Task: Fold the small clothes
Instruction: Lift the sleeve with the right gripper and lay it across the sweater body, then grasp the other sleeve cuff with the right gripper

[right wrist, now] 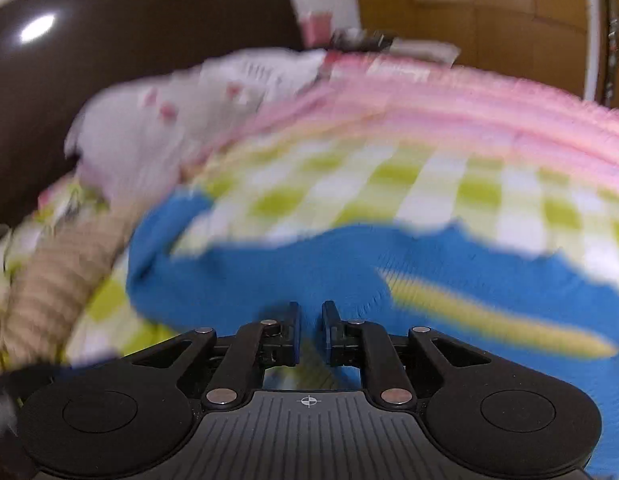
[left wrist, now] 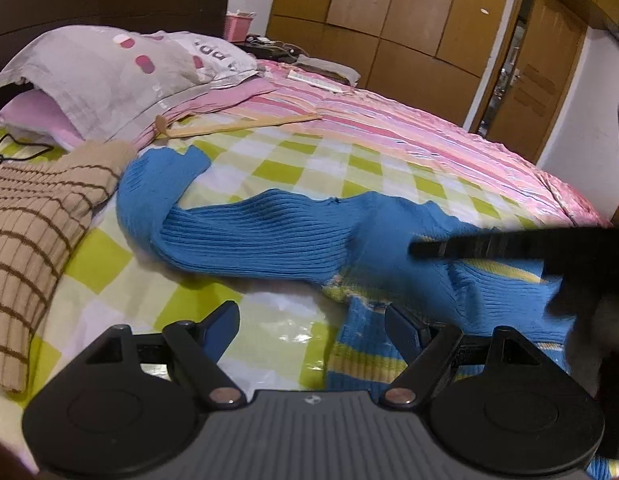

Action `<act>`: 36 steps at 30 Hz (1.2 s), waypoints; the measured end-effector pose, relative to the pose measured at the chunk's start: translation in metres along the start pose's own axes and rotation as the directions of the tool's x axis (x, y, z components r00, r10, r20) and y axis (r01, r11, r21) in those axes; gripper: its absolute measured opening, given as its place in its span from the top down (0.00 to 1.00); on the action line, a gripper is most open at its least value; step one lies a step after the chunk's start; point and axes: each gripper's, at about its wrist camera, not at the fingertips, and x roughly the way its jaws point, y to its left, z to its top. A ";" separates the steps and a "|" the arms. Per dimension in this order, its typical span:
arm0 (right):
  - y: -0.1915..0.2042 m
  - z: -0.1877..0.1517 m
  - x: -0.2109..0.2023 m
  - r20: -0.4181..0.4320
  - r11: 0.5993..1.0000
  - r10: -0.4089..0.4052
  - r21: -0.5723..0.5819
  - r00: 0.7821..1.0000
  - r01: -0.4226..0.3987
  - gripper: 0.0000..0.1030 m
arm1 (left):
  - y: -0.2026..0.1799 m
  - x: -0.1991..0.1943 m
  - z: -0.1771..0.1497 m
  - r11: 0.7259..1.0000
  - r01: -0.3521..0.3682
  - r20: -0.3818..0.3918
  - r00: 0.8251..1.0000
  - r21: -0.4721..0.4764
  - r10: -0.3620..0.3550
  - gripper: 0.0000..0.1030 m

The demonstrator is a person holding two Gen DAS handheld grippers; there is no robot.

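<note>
The blue sweater (left wrist: 269,236) lies on the bed (left wrist: 293,160), spread across the green-checked sheet, with one sleeve (left wrist: 157,176) reaching toward the brown striped garment (left wrist: 33,224) beside it and its yellow-striped hem nearest the cameras. The left gripper (left wrist: 311,326) hovers just off the sweater's striped edge, its fingers spread wide with nothing between them. The right gripper (right wrist: 309,328) sits over the sweater's body; its fingers stand close together with a narrow gap, and blue knit shows in and behind that gap, but the blur leaves it unclear whether any cloth is actually pinched. In the left view it crosses in front of the sweater's right half as a dark blurred bar.

The sweater is still loose and unfolded, so the step in hand looks like arranging it, likely the first fold. Next, the left gripper probably needs to close on the sweater's near edge, so both sides can be carried over the body together.
</note>
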 end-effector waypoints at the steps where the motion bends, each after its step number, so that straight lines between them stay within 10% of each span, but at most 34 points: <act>1: 0.002 -0.005 0.002 -0.012 1.000 0.014 -0.008 1.000 -0.014 0.87 | 0.002 0.001 0.000 1.000 0.002 0.000 1.000 -0.009 -0.002 0.18; 10: -0.061 -0.029 -0.043 0.029 0.980 -0.165 0.119 0.986 0.160 0.87 | -0.002 0.004 -0.001 1.000 -0.001 -0.001 1.000 0.009 0.001 0.18; 19: -0.144 -0.076 -0.053 -0.049 0.876 -0.426 0.228 0.903 0.426 0.87 | -0.018 0.013 -0.009 0.996 -0.009 0.011 1.000 0.087 0.008 0.18; 36: -0.115 -0.075 -0.073 0.044 0.907 -0.387 0.194 0.921 0.373 0.84 | 0.025 0.015 0.013 0.981 -0.193 0.099 0.976 -0.032 0.195 0.19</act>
